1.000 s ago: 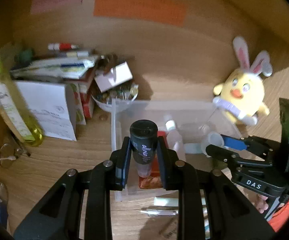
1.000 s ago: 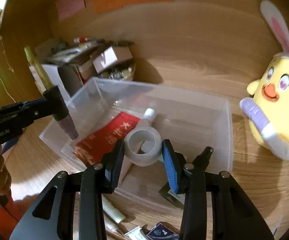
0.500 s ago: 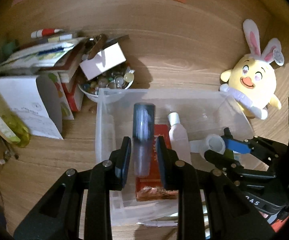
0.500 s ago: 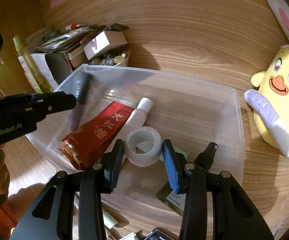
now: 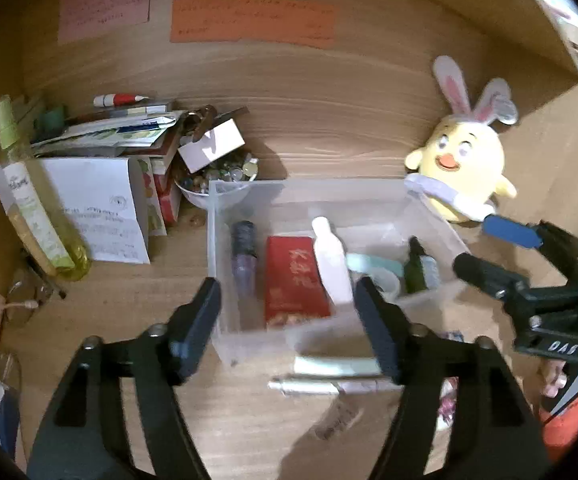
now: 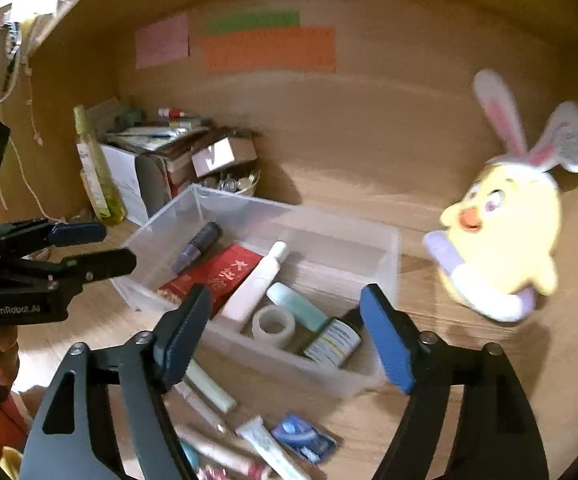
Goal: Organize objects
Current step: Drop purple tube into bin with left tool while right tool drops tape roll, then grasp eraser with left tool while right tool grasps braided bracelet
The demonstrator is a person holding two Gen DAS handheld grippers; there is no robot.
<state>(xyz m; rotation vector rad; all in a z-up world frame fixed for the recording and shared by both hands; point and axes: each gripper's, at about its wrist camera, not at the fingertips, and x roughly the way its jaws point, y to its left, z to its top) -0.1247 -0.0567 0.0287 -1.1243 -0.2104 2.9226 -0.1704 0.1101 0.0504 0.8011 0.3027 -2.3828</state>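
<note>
Both grippers, left and right, just spread wide, nothing between jaws. Dark tube lying in bin ahead of left; tape roll in bin below right.

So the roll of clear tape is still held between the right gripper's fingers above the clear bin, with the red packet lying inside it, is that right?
Not quite. The roll of clear tape is not held: the right wrist view shows it lying inside the clear bin, and the right gripper stands open with nothing between its fingers, its jaws having just opened. The red packet does lie inside the bin.
</note>
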